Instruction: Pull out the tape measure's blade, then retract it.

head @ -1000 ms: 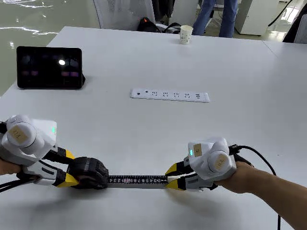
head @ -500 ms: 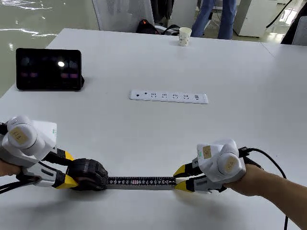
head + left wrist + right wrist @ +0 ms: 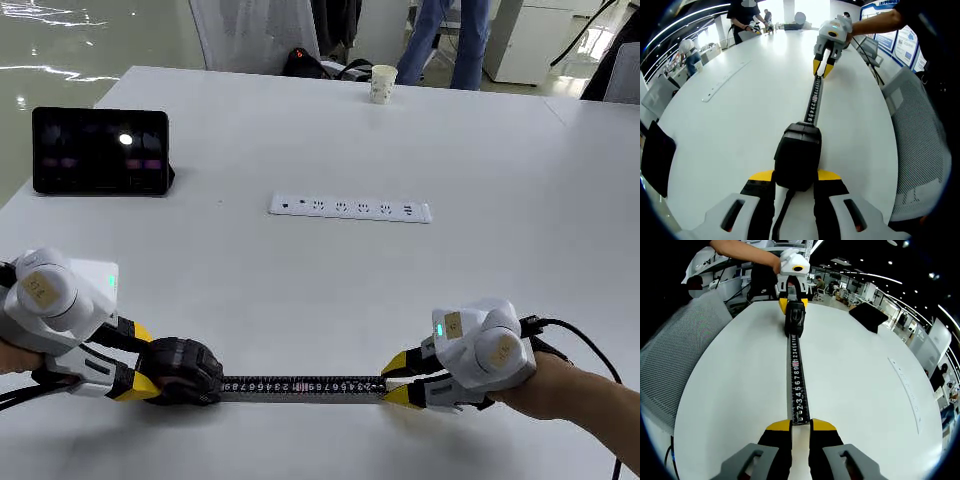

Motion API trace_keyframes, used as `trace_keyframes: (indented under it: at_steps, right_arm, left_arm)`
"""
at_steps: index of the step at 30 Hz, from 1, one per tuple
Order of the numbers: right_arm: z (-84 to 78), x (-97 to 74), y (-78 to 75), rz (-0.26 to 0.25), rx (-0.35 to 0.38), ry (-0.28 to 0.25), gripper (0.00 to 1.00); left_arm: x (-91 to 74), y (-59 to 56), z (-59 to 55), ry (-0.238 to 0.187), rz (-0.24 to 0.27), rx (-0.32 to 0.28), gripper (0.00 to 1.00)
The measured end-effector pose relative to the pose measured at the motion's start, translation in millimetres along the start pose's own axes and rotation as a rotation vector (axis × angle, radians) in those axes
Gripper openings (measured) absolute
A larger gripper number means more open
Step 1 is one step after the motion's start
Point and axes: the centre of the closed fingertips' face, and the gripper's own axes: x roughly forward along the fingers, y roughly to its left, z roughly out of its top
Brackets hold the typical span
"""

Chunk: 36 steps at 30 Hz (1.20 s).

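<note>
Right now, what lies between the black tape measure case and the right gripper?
The extended, numbered blade, running along the table from the case to the right gripper, plain in the head view.

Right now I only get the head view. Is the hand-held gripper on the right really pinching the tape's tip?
Observer: Yes. The right gripper view shows the right hand-held gripper shut on the blade at its very end.
Operator: What about the other one?
Observer: The left hand-held gripper clamps the black case, and a dark strap trails back between its jaws.
Operator: Anything beside us?
Observer: A grey mesh chair stands by the table edge on the person's side.
</note>
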Motion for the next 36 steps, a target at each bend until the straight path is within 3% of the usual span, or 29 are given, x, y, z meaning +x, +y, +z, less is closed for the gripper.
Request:
trace_keyframes:
  at_steps: [17, 25, 36]
  right_arm:
    - [-19.6, -18.0, 0.0, -0.016, 0.017, 0.037, 0.08]
    - [-21.5, -18.8, 1.0, -0.013, 0.021, 0.043, 0.09]
    - [-21.6, -17.1, 3.1, 0.044, 0.021, 0.069, 0.11]
  left_arm:
    - [0.3, 0.4, 0.1, 0.005, -0.003, 0.001, 0.24]
    - [-0.1, -0.1, 0.4, 0.01, -0.001, 0.006, 0.24]
    - [-0.5, -0.7, -0.1, 0.025, -0.01, 0.021, 0.25]
